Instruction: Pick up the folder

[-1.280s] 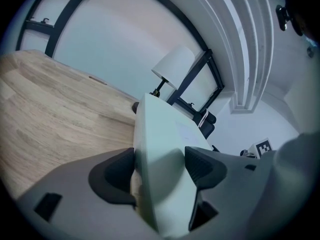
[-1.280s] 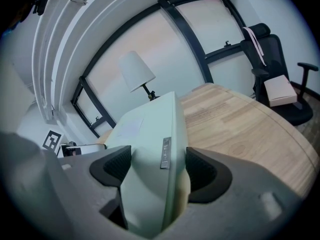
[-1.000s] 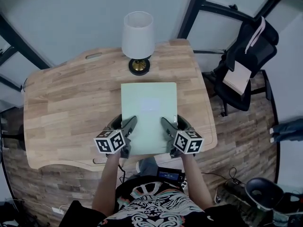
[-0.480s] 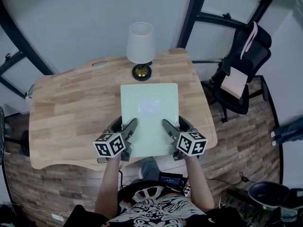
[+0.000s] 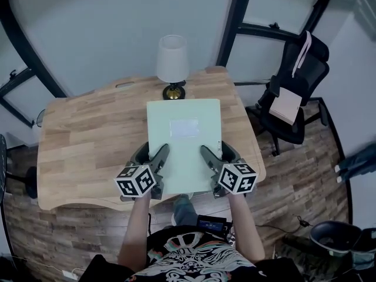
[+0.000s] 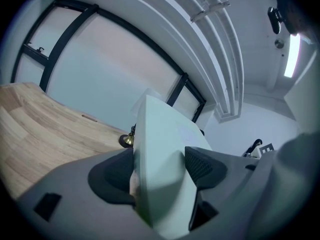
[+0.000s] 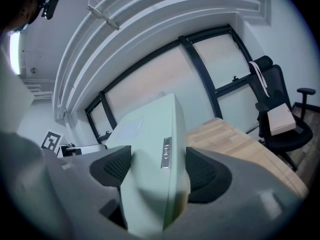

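**Folder pinched at both near edges**

One pale green folder (image 5: pixel 183 140) hangs between two tongs. The left tongs (image 5: pixel 160 156) pinch its left edge and the right tongs (image 5: pixel 207 156) its right, equally near. Its long axis runs away toward the one lamp (image 5: pixel 172 60), apparently tilted clear of the one table (image 5: pixel 88 134).

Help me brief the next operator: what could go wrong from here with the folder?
1. The left hand-held gripper and right hand-held gripper clamp the folder only at its near end, so the far end may sag or slip out.
2. In the head view the far edge lies close to the lamp; pushing forward could knock it over.
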`<state>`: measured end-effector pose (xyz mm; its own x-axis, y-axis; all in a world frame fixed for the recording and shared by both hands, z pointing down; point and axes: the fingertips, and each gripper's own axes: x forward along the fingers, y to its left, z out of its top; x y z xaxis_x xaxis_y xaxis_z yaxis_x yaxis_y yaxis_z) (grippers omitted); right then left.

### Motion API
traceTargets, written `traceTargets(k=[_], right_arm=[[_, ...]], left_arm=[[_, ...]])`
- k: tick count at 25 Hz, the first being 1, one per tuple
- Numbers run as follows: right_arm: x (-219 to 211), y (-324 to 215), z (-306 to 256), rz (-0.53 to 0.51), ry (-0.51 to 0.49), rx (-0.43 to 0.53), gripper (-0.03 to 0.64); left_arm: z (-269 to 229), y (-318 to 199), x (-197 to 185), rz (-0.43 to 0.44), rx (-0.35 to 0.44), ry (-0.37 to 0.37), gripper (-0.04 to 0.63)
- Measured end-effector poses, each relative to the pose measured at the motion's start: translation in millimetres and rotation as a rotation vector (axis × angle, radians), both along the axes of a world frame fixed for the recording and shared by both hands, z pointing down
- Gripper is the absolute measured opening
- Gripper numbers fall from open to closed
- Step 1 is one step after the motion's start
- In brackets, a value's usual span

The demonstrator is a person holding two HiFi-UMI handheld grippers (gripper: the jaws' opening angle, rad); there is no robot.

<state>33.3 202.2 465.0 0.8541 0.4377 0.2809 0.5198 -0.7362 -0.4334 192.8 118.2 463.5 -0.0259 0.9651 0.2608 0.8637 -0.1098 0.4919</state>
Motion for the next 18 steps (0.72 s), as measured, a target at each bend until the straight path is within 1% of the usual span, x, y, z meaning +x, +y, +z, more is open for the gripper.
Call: traceTargets(k=[5,12,18], right_arm=[[-7,-4,-5,0.000,-0.002,-0.026,0.336],[-14,-13,-9,0.004,0.006,-0.025,0.336],[-14,-18,-6,-0.008,-0.010,-0.025,0.334]], left_arm=[[-6,-4,-8,-0.006,-0.020,0.026,0.307],[-12,-12,-14,-0.006,-0.028,0.041,0.307],[-9,-19,-15,-0.013,-0.027,0.039,0.307]])
